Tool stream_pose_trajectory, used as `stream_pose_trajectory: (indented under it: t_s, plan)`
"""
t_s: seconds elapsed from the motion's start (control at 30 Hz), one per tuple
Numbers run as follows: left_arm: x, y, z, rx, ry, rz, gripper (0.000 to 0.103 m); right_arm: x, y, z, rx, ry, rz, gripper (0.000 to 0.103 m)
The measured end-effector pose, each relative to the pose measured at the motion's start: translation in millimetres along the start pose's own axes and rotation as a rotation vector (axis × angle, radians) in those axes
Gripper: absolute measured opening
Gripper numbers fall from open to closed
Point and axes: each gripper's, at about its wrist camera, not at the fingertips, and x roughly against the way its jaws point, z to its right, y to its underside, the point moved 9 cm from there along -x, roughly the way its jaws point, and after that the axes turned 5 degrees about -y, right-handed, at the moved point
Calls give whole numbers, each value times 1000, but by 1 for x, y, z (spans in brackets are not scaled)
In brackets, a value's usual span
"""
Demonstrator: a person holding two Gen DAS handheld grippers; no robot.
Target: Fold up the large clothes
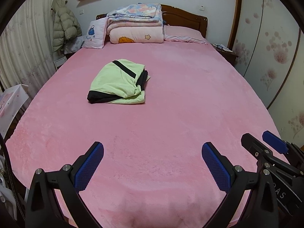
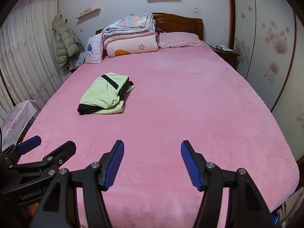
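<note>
Here is the wide bed under its pink plush bedspread [image 1: 171, 98], and the folded light-green garment with black trim and a black diagonal stripe [image 1: 118, 82] lies on it as a compact bundle, up toward eleven o'clock from the left gripper [image 1: 153, 163]. From the right wrist the same bundle [image 2: 105, 94] sits at about ten o'clock, well apart from both tools.

The left gripper holds low over the foot of the bed, its blue ribbed pads [image 1: 89, 166] spread wide with only pink fabric between them. The right gripper [image 2: 152, 164] matches it: jaws wide apart, gripping nothing. The two ride side by side; the right gripper shows at three o'clock in the left view [image 1: 273, 148], and the left gripper pokes in at nine o'clock in the right view [image 2: 38, 152].

Up at twelve o'clock, against the dark wooden headboard [image 1: 184, 17], a stack of folded quilts, floral on top and pale pink below [image 1: 135, 24], stands between a small white embroidered cushion [image 1: 95, 35] and a flat pink pillow [image 1: 183, 34]. At ten o'clock, an olive puffer jacket [image 1: 63, 26] hangs beside the pale curtain [image 1: 24, 43]. A dark wooden nightstand [image 1: 226, 52] shows at two o'clock, just beside the bed.
</note>
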Motion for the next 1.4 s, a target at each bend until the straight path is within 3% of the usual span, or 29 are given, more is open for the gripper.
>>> stream_pose_trajectory:
  t_s: [0.73,1.4]
  plan:
    - [8,-3,12,-10,16,4,102,4,-1,7,-7,0,18,62]
    - [4,-7,15,-33,-17,23,102,-1,-2,11,-7,20,11,62]
